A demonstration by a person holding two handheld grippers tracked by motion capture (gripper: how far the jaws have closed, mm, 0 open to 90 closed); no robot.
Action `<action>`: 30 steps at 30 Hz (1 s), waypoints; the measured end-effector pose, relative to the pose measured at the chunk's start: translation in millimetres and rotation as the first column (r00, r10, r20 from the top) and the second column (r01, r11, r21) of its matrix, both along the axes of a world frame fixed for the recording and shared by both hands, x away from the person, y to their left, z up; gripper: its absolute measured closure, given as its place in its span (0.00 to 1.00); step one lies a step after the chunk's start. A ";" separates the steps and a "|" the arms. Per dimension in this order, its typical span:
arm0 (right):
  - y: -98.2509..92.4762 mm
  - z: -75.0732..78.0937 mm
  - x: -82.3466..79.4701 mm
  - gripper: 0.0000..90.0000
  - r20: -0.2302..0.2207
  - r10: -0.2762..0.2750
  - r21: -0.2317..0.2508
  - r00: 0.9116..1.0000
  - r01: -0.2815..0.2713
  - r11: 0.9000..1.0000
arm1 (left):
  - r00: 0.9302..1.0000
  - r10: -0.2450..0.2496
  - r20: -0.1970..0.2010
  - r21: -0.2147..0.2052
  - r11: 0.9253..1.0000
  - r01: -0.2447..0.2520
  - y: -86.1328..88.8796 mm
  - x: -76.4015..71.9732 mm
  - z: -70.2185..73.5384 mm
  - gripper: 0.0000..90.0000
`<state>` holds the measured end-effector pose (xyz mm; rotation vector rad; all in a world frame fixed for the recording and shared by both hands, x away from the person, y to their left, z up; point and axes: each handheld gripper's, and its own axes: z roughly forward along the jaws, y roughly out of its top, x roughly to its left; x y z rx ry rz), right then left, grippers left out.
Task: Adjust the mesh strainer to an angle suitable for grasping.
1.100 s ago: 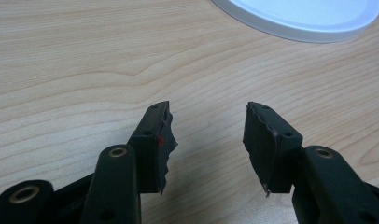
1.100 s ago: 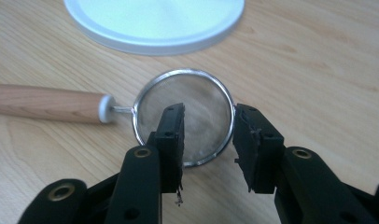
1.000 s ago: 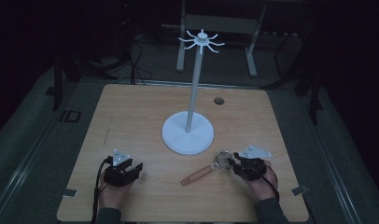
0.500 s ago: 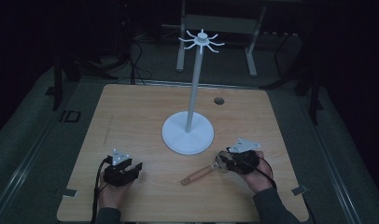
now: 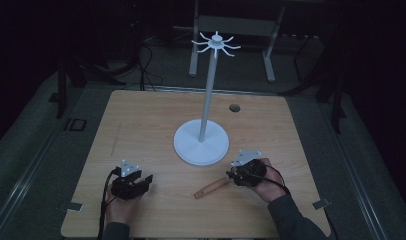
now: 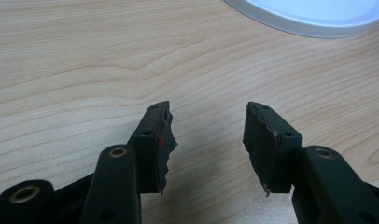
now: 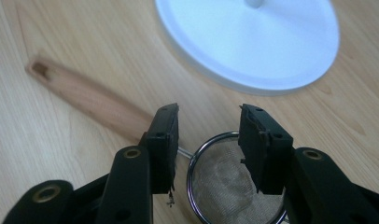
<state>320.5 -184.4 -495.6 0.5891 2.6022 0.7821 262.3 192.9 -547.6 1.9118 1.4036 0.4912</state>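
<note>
Nearest, at the front edge of the desk [image 5: 141, 125]: left tool [image 5: 132, 182] resting low over bare wood, jaws spread apart with nothing between them, apparently parked out of the way. Across on the other side, right tool [image 5: 239, 176] lowered over a small strainer [image 7: 229, 186], jaws parted and not yet clenched, straddling the near rim of the round wire mesh bowl; probably lined up this way to pinch the metal rim. Wooden handle [image 5: 211, 188] of the strainer lying flat on the desk, angled away toward the middle, with a hole at its far end [image 7: 39, 69], seemingly meant for hanging. Just beyond both tools, the white round base [image 5: 201, 145] of a stand, close beside the strainer but not touching it. Rising from that base, a slim white pole [image 5: 208, 95], topped by a ring of bare hooks [image 5: 216, 44], likely where the strainer belongs. Farther back, a small dark hole [image 5: 234, 107] in the desk top.
</note>
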 end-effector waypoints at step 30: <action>36.7 -19.9 10.0 0.62 -0.152 0.219 -0.190 0.964 -0.246 0.951 | 1.000 0.006 -0.008 -0.005 1.000 -0.006 1.0 0.8 -0.8 0.57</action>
